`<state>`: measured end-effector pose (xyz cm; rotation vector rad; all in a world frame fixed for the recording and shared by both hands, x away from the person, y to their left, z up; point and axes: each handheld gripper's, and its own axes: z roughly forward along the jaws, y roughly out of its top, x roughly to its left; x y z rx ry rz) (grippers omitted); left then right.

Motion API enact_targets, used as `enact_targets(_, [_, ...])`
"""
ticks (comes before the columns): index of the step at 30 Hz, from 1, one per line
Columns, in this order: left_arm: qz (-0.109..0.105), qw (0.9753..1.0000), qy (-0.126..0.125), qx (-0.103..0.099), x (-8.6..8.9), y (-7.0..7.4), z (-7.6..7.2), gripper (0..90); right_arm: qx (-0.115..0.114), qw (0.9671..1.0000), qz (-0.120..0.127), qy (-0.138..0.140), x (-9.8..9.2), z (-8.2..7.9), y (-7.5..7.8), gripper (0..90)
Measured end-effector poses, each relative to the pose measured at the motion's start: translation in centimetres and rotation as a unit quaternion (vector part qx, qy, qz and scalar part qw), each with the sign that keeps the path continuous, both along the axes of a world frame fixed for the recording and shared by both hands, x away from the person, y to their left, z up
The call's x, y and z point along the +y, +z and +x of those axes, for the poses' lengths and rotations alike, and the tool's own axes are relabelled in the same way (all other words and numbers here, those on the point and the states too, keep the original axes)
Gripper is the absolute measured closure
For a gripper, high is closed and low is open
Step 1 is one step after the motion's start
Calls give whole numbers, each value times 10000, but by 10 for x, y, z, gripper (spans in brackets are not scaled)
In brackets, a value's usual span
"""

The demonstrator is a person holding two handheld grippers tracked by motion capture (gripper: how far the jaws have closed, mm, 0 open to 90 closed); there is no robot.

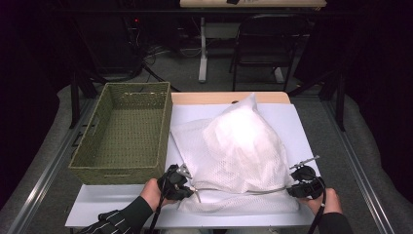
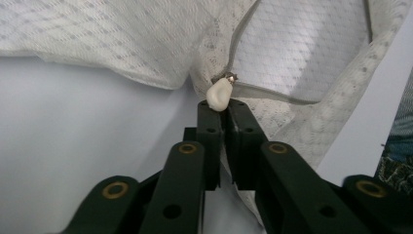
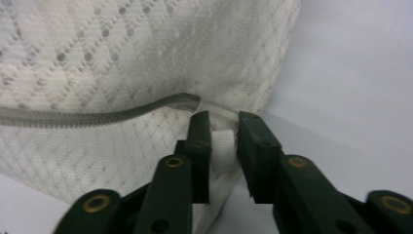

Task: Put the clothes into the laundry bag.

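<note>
A white mesh laundry bag (image 1: 238, 151) lies on the white table top, bulging with white cloth inside. Its zipper (image 1: 243, 191) runs along the near edge. My left gripper (image 1: 187, 181) is at the zipper's left end, shut on the white teardrop zipper pull (image 2: 219, 94). In the left gripper view the mesh bag (image 2: 146, 39) spreads above the jaws. My right gripper (image 1: 296, 187) is at the bag's near right corner, shut on a fold of mesh (image 3: 223, 150) at the zipper's end (image 3: 187, 101).
A green woven basket (image 1: 127, 132) stands empty at the left of the table, right beside the bag. The table's near edge (image 1: 195, 225) is close under both hands. A chair (image 1: 265, 44) and a desk leg stand on the floor beyond.
</note>
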<state>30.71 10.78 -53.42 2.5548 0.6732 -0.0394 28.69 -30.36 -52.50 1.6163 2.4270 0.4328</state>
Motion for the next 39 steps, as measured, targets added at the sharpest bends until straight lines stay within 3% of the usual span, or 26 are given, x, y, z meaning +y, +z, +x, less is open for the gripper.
enact_targets(2, [12,10000,-55,5,2,1,-2,881,2,10000,-9,-19,-1,-1,-1,817])
enact_targets(6, [-195,9998,92,-1,13,7,-8,888,14,10000,-94,-9,2,-2,-2,877])
enact_targets(10, [-305,9994,175,25,20,9,-11,890,21,9998,-169,-114,3,-3,-1,889])
enact_targets(13, [-372,9990,228,-11,25,11,-13,892,7,9992,-373,-147,0,-5,0,893])
enact_targets(15, [-361,9991,208,-9,25,11,-14,892,-15,9990,-404,-171,-1,-6,1,894])
enact_targets(16, [-350,9992,194,-30,24,12,-15,892,-70,9978,-628,-199,-2,-9,4,896])
enact_targets(21, [-275,9996,107,-33,20,9,-18,886,-114,9967,-770,-223,-3,-12,5,895])
enact_targets(22, [-145,9998,76,-65,18,8,-18,858,-87,9970,-740,-211,-2,-13,6,891])
enact_targets(23, [-63,10000,35,-8,17,5,-18,743,-3,9975,-693,-141,-1,-14,5,857])
enact_targets(24, [-63,10000,35,-8,17,5,-18,684,-3,9975,-693,-141,-1,-14,5,857])
enact_targets(28, [-105,9998,151,-104,18,8,-17,654,-115,9993,-369,7,0,-20,15,655])
enact_targets(32, [-207,9996,53,-194,15,10,-20,641,-241,9994,-194,120,5,-25,21,563])
enact_targets(37, [-272,9990,-172,-324,6,11,-24,625,-430,9984,19,370,17,-30,30,532])
enact_targets(39, [-192,9988,-271,-359,0,11,-28,598,-458,9978,82,469,23,-32,33,512])
